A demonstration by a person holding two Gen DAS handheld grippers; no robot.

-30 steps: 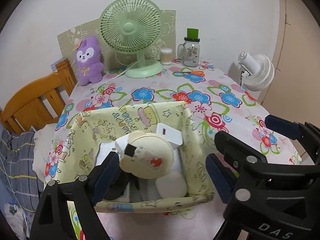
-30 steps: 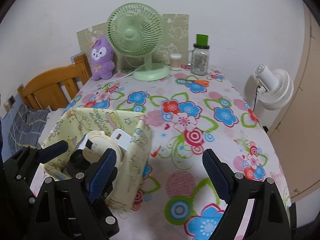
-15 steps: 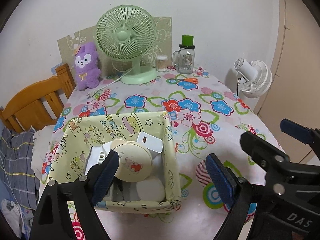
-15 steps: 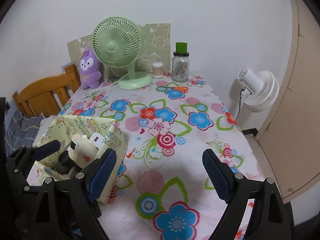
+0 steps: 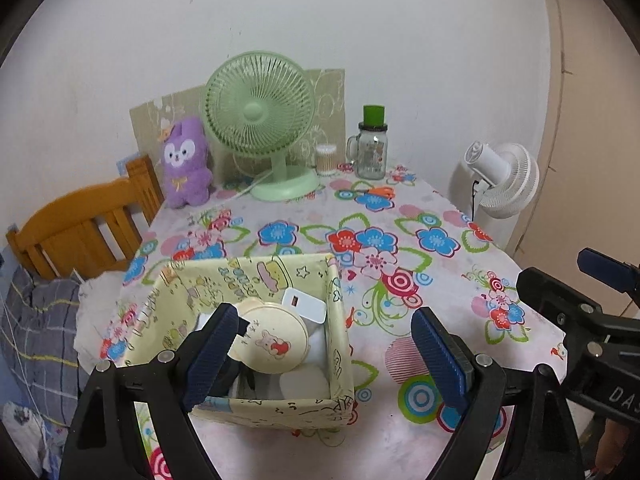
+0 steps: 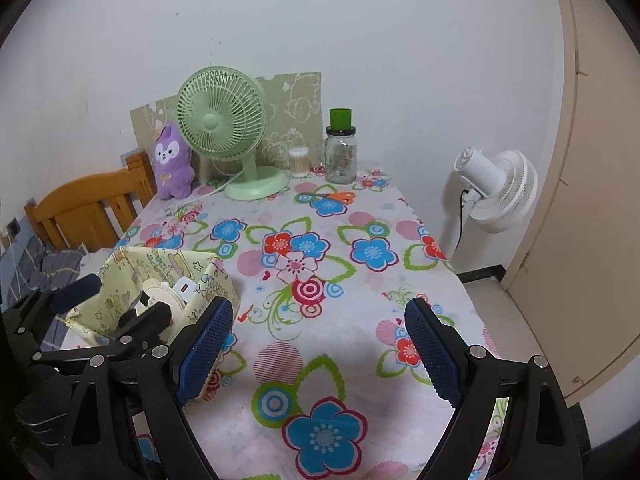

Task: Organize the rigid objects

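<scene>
Both grippers have pulled back and up from the floral tablecloth [image 6: 320, 216] — the fabric bin [image 5: 256, 404] now looks smaller and farther off than a second ago. It sits near the table's front-left edge, holding the cream round case [image 5: 270, 342] and white charger [image 5: 303, 305]. The left gripper [image 5: 326, 354] and right gripper [image 6: 316, 354] stand wide apart, empty — probably the tidying is done.

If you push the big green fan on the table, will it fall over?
Probably not from a gentle push low down: the green fan stands upright on a wide flat base. A push high on its big round head, carried on a thin neck, might tip it. Its white cord trailing from the base could tug back.
</scene>
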